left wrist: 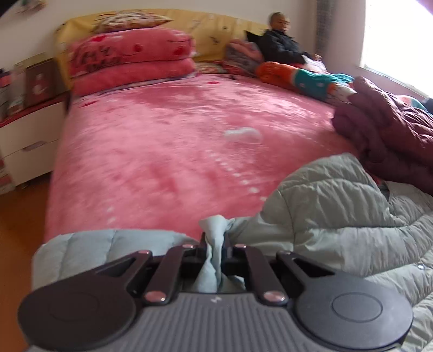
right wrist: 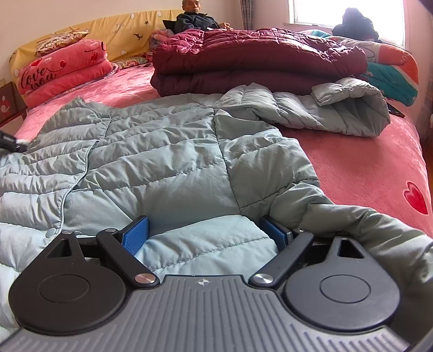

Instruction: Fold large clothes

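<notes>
Left gripper (left wrist: 215, 243) pinches bunched fold of pale-green quilted puffer jacket (right wrist: 162, 151); right gripper (right wrist: 207, 230) spread wide, puffy hem between pads, on fuzzy pink bedspread (left wrist: 162, 140).

The folded pink blanket (right wrist: 65, 73) by the headboard reads "love you" in dark script

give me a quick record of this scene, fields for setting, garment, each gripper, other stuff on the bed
setting: bed with a pink blanket
garment: pale green puffer jacket, spread flat, one sleeve lying out to the side
left gripper: shut on a pinch of jacket fabric
right gripper: open, jacket edge between the blue pads
other: folded maroon jacket, pink pillows, a person sitting by the headboard
</notes>
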`<state>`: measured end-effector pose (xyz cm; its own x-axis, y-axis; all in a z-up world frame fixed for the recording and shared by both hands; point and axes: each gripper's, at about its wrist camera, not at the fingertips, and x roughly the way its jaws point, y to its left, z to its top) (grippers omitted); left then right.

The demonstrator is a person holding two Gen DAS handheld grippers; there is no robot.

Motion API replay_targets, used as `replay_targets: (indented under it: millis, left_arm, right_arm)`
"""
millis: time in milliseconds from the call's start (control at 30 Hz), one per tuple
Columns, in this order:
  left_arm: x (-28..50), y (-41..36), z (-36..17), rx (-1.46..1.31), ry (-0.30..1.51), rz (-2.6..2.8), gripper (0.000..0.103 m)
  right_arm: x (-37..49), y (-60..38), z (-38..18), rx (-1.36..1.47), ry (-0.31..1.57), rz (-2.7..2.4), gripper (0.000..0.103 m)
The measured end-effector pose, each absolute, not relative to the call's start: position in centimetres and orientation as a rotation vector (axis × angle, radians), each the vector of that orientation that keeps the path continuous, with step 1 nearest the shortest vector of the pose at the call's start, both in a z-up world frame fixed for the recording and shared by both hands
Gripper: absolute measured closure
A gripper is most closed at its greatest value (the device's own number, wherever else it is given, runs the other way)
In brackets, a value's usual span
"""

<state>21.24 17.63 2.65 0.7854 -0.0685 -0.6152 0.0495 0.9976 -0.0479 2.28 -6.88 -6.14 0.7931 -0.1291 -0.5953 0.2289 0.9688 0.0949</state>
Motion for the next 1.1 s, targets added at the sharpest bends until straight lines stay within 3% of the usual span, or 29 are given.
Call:
replay_targets:
  millis: [200,467,533,800,900,1100]
  left_arm:
    - [19.2,18.4,2.3,0.004,0.681,-0.005,0.098]
    - [17.6,17.7,5.4,0.010,0.523,-0.011,0.089]
    - [17.2,17.1,6.4,-0.001,0.484,-0.032,0.082]
    - [16.6,12.6,8.4,-0.072,0.375,-0.252,0.036]
    - [16.9,10.1,7.3,-0.126,0.428,-0.374,0.033]
    - [17.5,6.0,5.0,-0.180,0.541,-0.520,0.031]
  right_arm:
    - [2.4,-6.7,-6.1,0.151,0.634,-0.201,0.000]
    - [2.7,-6.8,-5.4,0.165,0.653,-0.196,0.000]
    - [2.9,-7.0,-4.7,0.180,0.664,-0.193,0.000]
    - [2.1,-13.3,-0.4,0.501,0.551,-0.284,0.000]
    - [2.6,-16.6,0.7,0.485,0.538,-0.407,0.000]
    - [5.6,-22.2,1.8,0.183,0.502,-0.690,0.000]
